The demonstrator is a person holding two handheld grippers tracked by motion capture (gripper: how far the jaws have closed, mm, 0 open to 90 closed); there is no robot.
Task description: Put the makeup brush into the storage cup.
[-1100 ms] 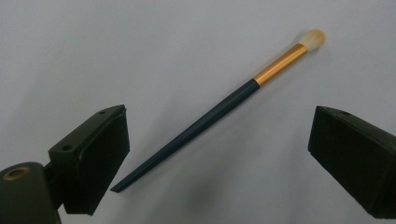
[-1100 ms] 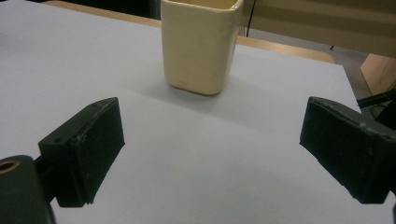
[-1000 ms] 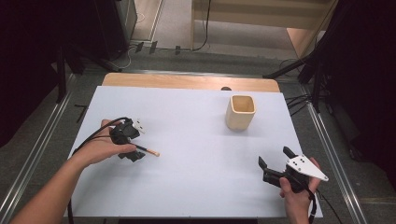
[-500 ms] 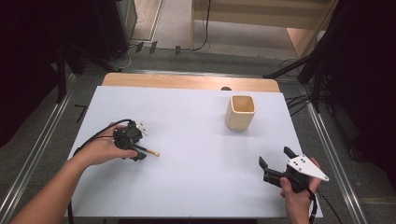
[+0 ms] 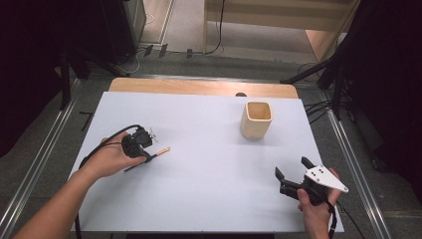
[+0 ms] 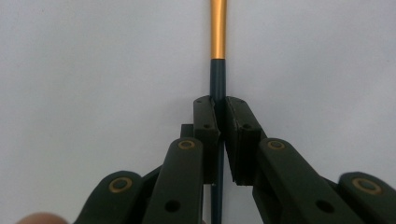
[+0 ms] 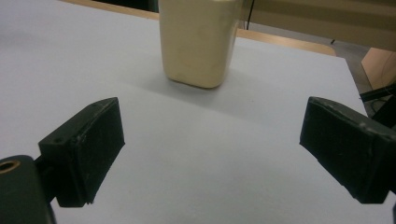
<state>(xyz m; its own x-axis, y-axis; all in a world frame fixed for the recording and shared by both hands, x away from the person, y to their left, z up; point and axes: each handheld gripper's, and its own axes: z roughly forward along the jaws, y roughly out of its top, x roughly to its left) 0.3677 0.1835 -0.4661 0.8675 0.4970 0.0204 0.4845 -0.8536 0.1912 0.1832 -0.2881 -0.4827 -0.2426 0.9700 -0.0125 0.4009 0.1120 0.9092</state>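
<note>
I have the pen (image 6: 217,70) pinched in my left claw (image 5: 147,155), low over the left part of the white counter (image 5: 209,199). In the left gripper view the two black jaws are pressed together on the pen's dark shaft, and its orange end sticks out ahead of them. In the high view that orange tip points right, roughly toward the middle of the counter, and I cannot tell whether the pen rests on the surface or is just clear of it.

I judge the pickup to be done or nearly so. What seems left is the carry across to the cream cup (image 5: 257,119), which stands upright and open-mouthed near the far right of the counter, well apart from the pen, and then the drop into it. The cup looks empty from above.

My right claw (image 5: 292,172) hovers near the right front edge of the counter. Its jaws stand wide apart, holding and touching nothing. They face the cup, which stands farther off between them in the right gripper view.
</note>
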